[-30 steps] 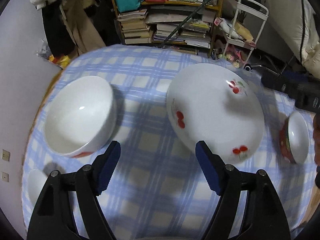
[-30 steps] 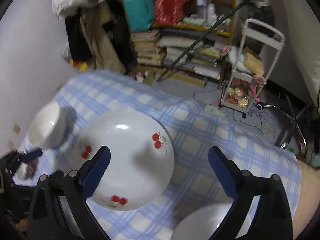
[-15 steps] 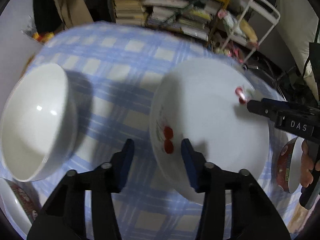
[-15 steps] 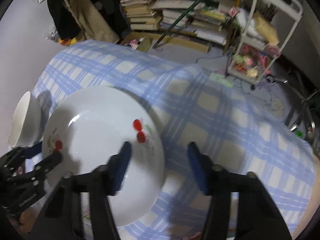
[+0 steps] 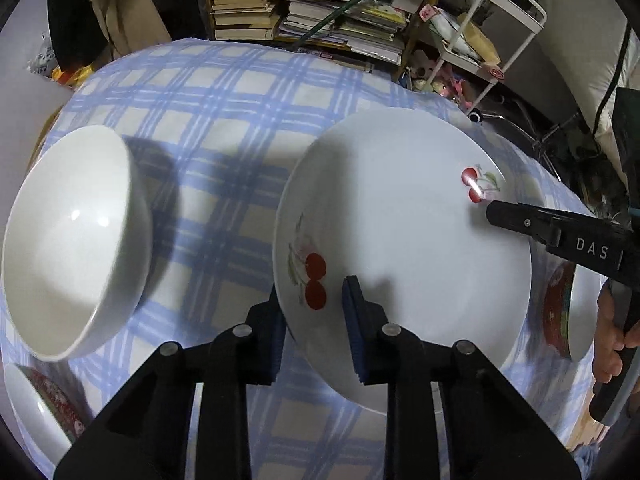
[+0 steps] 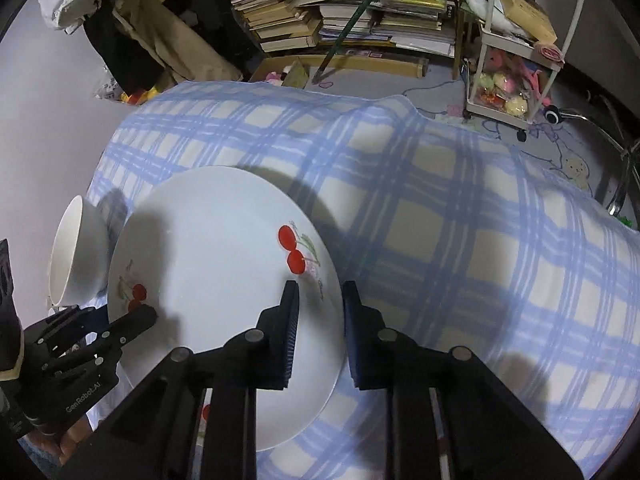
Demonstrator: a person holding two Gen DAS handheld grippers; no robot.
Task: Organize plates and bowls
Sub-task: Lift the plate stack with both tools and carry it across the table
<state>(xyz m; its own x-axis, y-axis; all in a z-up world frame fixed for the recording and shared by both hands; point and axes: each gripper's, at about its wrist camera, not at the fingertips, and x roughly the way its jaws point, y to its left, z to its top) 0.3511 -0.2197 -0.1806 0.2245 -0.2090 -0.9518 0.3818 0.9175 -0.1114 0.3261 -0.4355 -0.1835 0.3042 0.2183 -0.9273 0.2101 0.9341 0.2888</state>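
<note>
Large round white ceramic plate with red cherry prints [image 5: 404, 248], lying mid-table on the blue-and-cream checked tablecloth [image 5: 224, 128]. I straddle its rim at two opposite edges. My left gripper [image 5: 314, 326] has one blue pad under the near-left rim and one on the plate face; its jaws have just been closing, and I cannot tell whether the pads already press. My right gripper [image 6: 318, 330] sits likewise over the right rim, beside a cherry print, jaws also just closing, contact not clear.

Left of the plate, close by: a plain white deep ceramic bowl [image 5: 76, 240]. Near-left corner: a red-patterned bowl [image 5: 36, 404]. Right of the plate: another red-sided small bowl [image 5: 568, 312], beside my right hand [image 5: 612, 340].

Risk, as I judge it: glazed rims are slick, so a shallow or uneven pinch could let the plate slip or tilt on lifting; swinging it left could knock the white bowl.
</note>
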